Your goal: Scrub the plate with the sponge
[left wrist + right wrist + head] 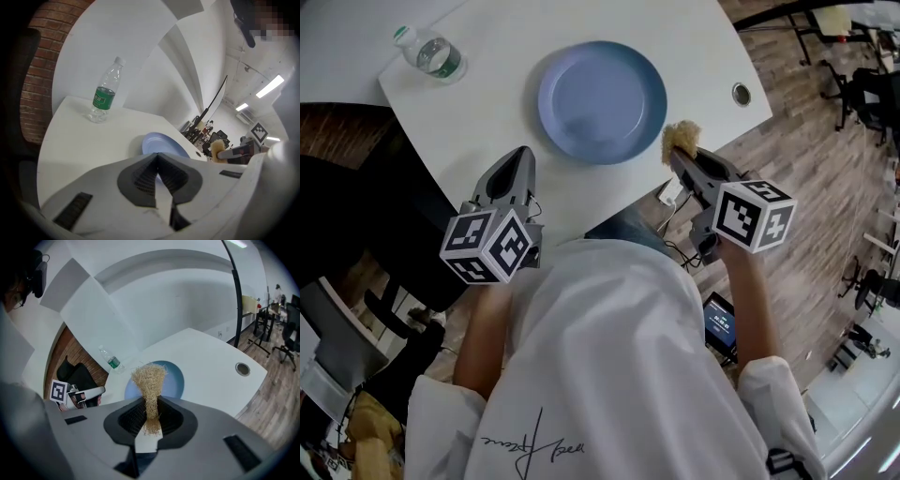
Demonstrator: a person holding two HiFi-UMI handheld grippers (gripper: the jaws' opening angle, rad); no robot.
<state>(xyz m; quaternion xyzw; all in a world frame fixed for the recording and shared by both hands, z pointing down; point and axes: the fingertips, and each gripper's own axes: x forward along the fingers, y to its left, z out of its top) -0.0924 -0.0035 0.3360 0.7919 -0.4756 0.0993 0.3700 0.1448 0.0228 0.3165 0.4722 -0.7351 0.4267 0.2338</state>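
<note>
A light blue plate [602,100] lies on the white table [487,112], bare. My right gripper [682,155] is shut on a straw-coloured fibre sponge [680,141], held just off the plate's right rim near the table edge. In the right gripper view the sponge [149,383] sticks up from between the closed jaws, with the plate [173,378] behind it. My left gripper [517,161] hovers over the table's near edge, left of the plate, shut with nothing in it. In the left gripper view the plate [161,144] lies beyond its closed jaws.
A clear water bottle with a green label [431,54] lies on the table's far left corner. A round cable hole [742,94] sits at the table's right. Wooden floor and office chairs [862,94] lie to the right of the table.
</note>
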